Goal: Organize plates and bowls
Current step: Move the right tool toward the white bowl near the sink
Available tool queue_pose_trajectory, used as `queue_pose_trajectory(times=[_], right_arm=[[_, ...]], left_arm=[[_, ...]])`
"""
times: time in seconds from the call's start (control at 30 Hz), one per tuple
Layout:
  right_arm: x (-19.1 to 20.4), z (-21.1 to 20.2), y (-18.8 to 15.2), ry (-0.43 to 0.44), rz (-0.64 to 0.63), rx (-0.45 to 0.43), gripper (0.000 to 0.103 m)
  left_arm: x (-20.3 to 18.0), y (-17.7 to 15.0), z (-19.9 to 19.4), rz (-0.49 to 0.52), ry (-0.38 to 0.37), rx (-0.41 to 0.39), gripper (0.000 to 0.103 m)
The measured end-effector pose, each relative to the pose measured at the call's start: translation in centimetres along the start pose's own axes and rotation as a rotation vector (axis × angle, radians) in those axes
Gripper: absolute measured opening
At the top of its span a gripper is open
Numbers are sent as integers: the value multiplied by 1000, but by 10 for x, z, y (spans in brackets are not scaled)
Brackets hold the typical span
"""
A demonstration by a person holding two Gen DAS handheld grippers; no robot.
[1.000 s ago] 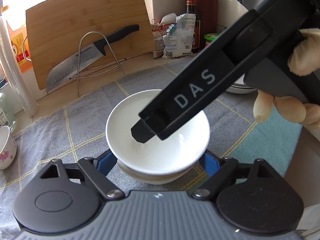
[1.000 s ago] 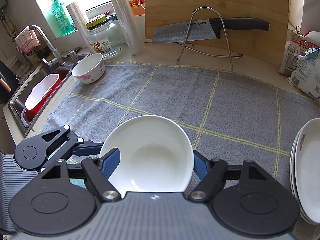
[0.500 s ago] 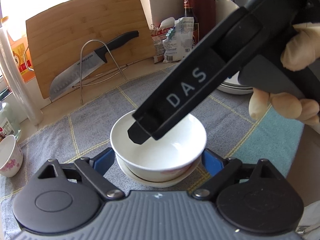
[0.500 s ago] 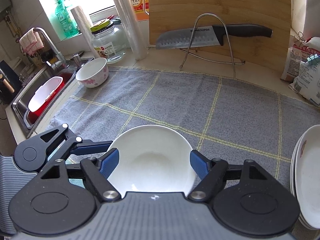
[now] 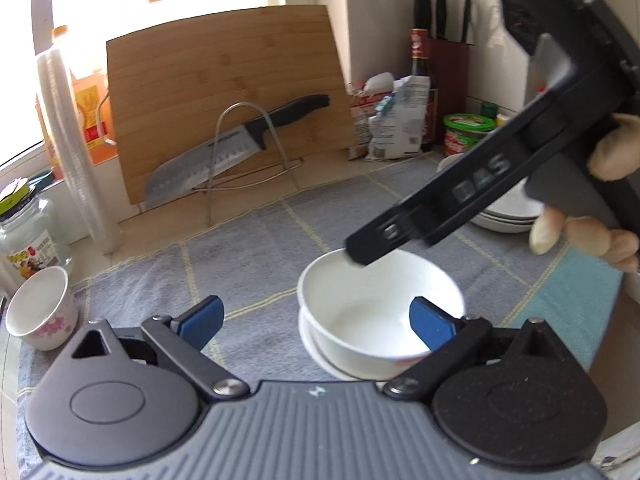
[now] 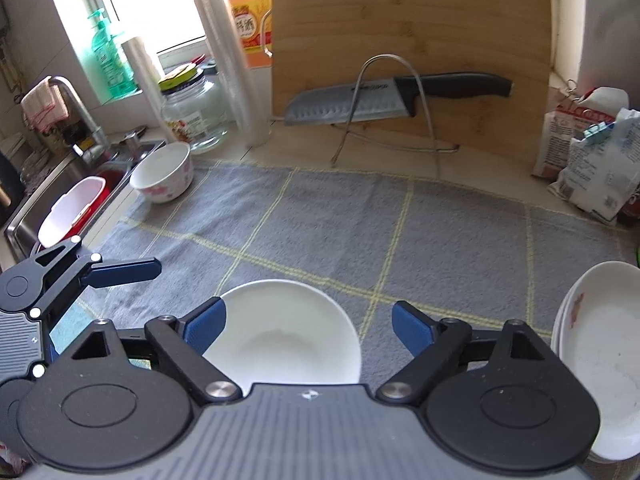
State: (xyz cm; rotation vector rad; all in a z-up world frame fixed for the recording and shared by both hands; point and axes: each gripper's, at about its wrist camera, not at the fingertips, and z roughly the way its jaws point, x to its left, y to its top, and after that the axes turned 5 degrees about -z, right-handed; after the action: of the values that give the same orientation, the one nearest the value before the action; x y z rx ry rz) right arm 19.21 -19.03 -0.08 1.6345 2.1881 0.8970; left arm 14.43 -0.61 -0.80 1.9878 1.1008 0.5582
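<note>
A white bowl [image 5: 380,304] sits nested in another white bowl on the grey checked cloth [image 5: 248,256]; it also shows in the right wrist view [image 6: 288,332]. My left gripper [image 5: 316,320] is open and empty, shifted left of the bowl, its right finger over the bowl's rim. My right gripper [image 6: 308,324] is open and empty above the bowl, its black body [image 5: 460,196] crossing the left wrist view. A stack of white plates [image 6: 600,360] lies at the right. A floral bowl [image 6: 162,176] stands near the sink.
A bamboo cutting board [image 6: 412,40] and a knife on a wire stand [image 6: 396,96] are at the back. A glass jar [image 6: 196,112], bottles and food bags [image 6: 588,160] line the wall. A sink with a red basin [image 6: 76,208] is at the left.
Both grippers have opened and let go of the white bowl, which now rests in the lower bowl. Both grippers have pulled back and up; the left has shifted left.
</note>
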Motion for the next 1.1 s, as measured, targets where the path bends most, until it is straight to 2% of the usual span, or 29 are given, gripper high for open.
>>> queue_pose_trajectory(times=[0.23, 0.37, 0.53, 0.67, 0.83, 0.93, 1.1], right_arm=[[-3, -1, -2, -26, 24, -2, 94], [2, 2, -4, -38, 36, 1, 94], [12, 1, -2, -70, 48, -9, 94], [17, -1, 1, -76, 55, -23, 100], [19, 3, 6, -21, 4, -22, 103], [16, 10, 14, 45, -40, -16, 103], [17, 24, 30, 146, -92, -18, 103]], left_arm=[[25, -9, 8, -70, 26, 11, 99], [37, -16, 13, -91, 17, 33, 99], [46, -14, 3, -90, -10, 1, 99], [53, -9, -5, -106, -6, -33, 99], [55, -8, -8, -180, 81, -40, 99], [55, -9, -12, -232, 180, -6, 99], [65, -13, -26, -262, 340, 23, 99]])
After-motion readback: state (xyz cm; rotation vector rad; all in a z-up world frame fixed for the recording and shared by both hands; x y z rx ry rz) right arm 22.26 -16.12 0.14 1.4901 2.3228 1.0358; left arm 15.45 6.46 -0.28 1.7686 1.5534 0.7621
